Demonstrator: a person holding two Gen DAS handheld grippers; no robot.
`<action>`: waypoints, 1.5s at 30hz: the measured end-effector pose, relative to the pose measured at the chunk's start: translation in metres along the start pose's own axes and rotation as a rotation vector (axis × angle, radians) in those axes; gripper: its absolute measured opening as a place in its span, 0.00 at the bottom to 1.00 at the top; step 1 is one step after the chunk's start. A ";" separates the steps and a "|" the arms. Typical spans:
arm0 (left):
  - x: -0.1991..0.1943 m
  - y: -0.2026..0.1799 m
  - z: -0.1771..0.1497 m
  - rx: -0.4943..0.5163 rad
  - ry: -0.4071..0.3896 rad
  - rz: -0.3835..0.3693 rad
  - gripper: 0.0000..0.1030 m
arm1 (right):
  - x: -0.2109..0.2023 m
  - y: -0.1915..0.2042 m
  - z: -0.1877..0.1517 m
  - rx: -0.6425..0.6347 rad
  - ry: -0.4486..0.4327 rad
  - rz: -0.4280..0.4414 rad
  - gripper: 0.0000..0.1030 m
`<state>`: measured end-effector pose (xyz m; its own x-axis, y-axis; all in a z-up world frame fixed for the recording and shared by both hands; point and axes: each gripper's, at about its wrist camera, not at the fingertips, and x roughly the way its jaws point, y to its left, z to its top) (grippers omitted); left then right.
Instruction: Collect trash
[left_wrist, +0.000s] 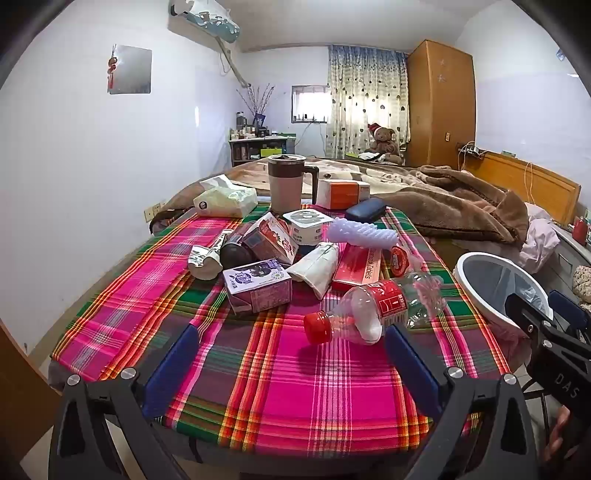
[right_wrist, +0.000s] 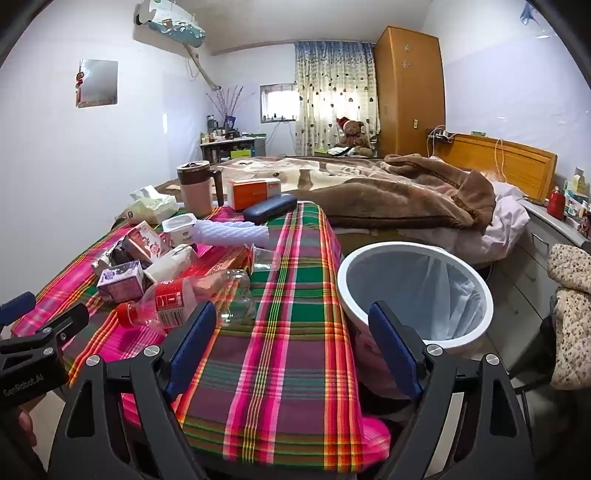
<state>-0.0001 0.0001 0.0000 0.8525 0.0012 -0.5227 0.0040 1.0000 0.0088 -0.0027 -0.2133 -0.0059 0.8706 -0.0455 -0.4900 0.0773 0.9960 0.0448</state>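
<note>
Hovering over the plaid desk (left_wrist: 295, 369), left tongs (left_wrist: 291, 354) spread, empty. Trash sits piled mid-desk, within reach: purple carton (left_wrist: 258, 288), red-capped bottle (left_wrist: 373, 310) lying nearest, red box (left_wrist: 360, 266) reading "Tablets". Right tongs (right_wrist: 291, 343) spread, empty, beside the lined bin (right_wrist: 413, 288), placed at the desk's right edge, probably for short drops.

The black plastic left gripper (left_wrist: 291, 363) is fitted with two long fingers (left_wrist: 171, 367) faced in dark blue pads and pinned by round silver screws. The matching black right gripper (right_wrist: 291, 345) is built alike. White lettering is printed on each gripper's black body, as seen from the other's camera.
</note>
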 end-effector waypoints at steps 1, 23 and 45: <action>0.000 0.000 0.000 0.000 -0.005 0.002 0.99 | 0.000 0.000 0.000 -0.005 -0.003 -0.005 0.84; 0.002 -0.003 0.001 0.002 0.003 -0.001 0.99 | -0.006 -0.004 0.004 -0.004 -0.012 -0.018 0.84; -0.005 -0.001 0.005 -0.006 -0.002 0.004 0.99 | -0.008 -0.002 0.005 -0.006 -0.022 -0.026 0.84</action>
<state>-0.0016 -0.0005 0.0069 0.8537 0.0055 -0.5207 -0.0028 1.0000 0.0059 -0.0080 -0.2158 0.0023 0.8790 -0.0733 -0.4712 0.0974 0.9949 0.0269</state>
